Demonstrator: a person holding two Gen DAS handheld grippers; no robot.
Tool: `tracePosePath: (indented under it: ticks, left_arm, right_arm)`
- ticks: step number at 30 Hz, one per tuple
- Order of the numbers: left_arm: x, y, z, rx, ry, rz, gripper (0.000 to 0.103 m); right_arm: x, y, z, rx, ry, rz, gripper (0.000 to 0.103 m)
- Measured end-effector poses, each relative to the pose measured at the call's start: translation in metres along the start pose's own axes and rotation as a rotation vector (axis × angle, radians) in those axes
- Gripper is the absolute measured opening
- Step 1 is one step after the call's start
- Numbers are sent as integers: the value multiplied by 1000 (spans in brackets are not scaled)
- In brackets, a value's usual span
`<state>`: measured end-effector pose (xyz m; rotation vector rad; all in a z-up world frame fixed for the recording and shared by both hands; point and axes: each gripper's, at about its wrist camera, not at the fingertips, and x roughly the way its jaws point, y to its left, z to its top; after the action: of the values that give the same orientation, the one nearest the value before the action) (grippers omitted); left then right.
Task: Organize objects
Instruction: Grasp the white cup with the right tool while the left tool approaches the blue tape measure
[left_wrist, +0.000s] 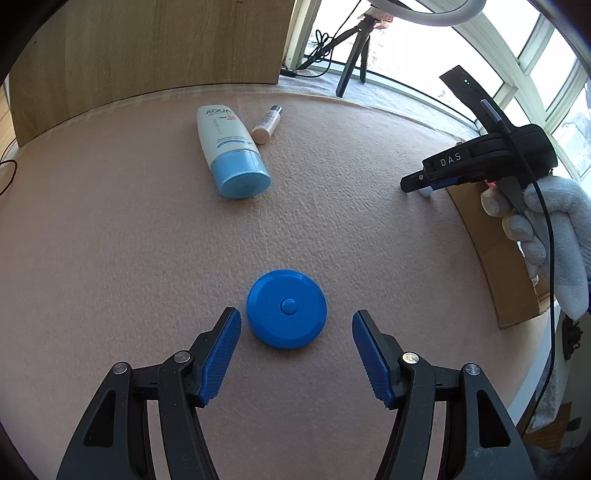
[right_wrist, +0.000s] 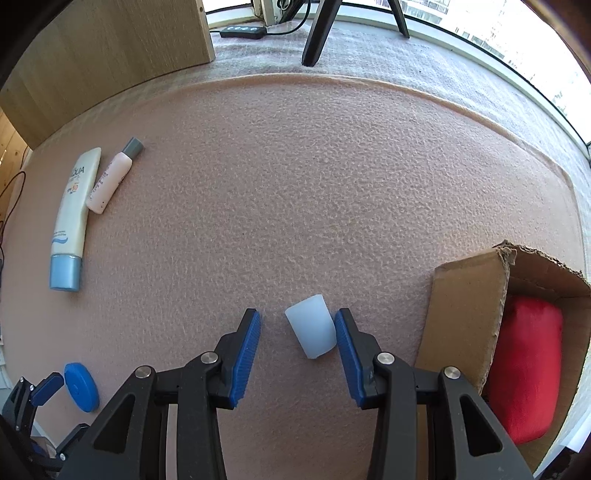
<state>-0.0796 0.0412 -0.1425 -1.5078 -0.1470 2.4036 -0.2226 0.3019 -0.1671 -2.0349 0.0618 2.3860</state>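
Items lay on a pink felt mat (right_wrist: 332, 177) covering the work surface. At far left, the white squeeze tube with a light-blue cap (right_wrist: 72, 218) lay flat, printed "AQUA" with an "SPF 50" mark legible in the left wrist view; the finer print was too small to read. Touching its upper right side lay the small pale-pink bottle with a grey cap (right_wrist: 112, 177), tilted, its lettering unreadable. Nearer, the round blue plastic disc with a centre button (left_wrist: 287, 308) sat flat between the spread fingers of the left gripper (left_wrist: 293, 325), whose jaws stood wide apart with neither pad seen touching the disc. Centre-right, the translucent white tapered cup (right_wrist: 312, 326) lay on its side between the fingers of the right gripper (right_wrist: 297, 328), jaws wide; the right-hand blue ribbed pad (right_wrist: 345, 341) was at or against the cup, the left one apart. The right gripper's body bore "DAS" and was held in a white-gloved hand (left_wrist: 554, 229). Far right stood an open brown cardboard box (right_wrist: 465, 302) holding a red soft bundle (right_wrist: 524, 362).
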Motion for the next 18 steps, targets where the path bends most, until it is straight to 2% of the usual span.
tracePosePath:
  ticks: [2, 5, 11, 18]
  left_arm:
    - [-3, 0, -2, -2, -3, -3, 66]
    - [-5, 1, -4, -6, -7, -1, 66]
    - [-2, 5, -2, -18, -7, 4, 66]
    - [10, -5, 1, 26, 9, 52, 66]
  right_arm:
    - [-3, -1, -2, 9, -3, -1, 26]
    - [-5, -7, -1, 15, -4, 17, 18]
    - [-10, -14, -6, 31, -15, 65, 10]
    - [-21, -10, -23, 30, -56, 86, 8]
